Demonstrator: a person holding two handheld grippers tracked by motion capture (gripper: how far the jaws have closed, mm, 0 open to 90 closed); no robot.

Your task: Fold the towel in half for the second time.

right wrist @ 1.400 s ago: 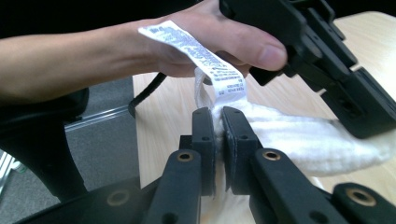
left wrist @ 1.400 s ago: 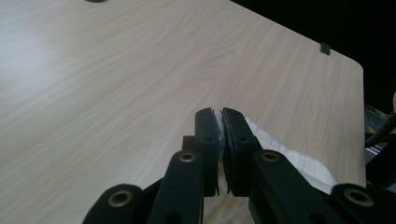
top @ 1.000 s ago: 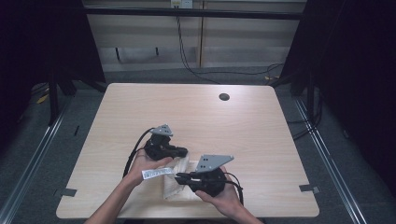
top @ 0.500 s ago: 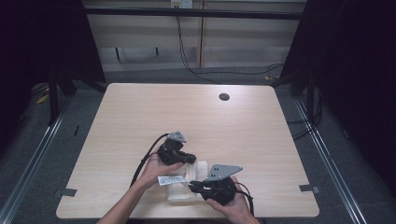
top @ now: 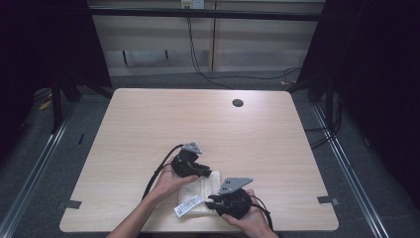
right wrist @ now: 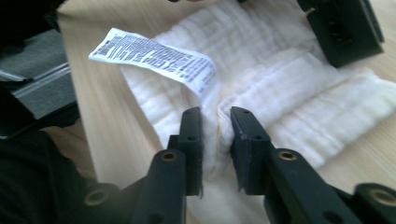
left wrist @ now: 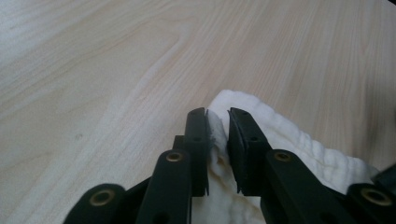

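Wooden table point(top: 148, 124), cloth's label point(right wrist: 156, 58) (unreadable)

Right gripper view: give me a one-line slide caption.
Right gripper, jaws just opening, straddles a fold of the white cloth beside its printed label.

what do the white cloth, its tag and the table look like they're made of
Cloth: soft woven cotton, probably gauze-like, going by its crinkled ribbed rows. Tag: thin printed fabric or paper; it curls. Table: pale wood-grain, likely matte laminate.
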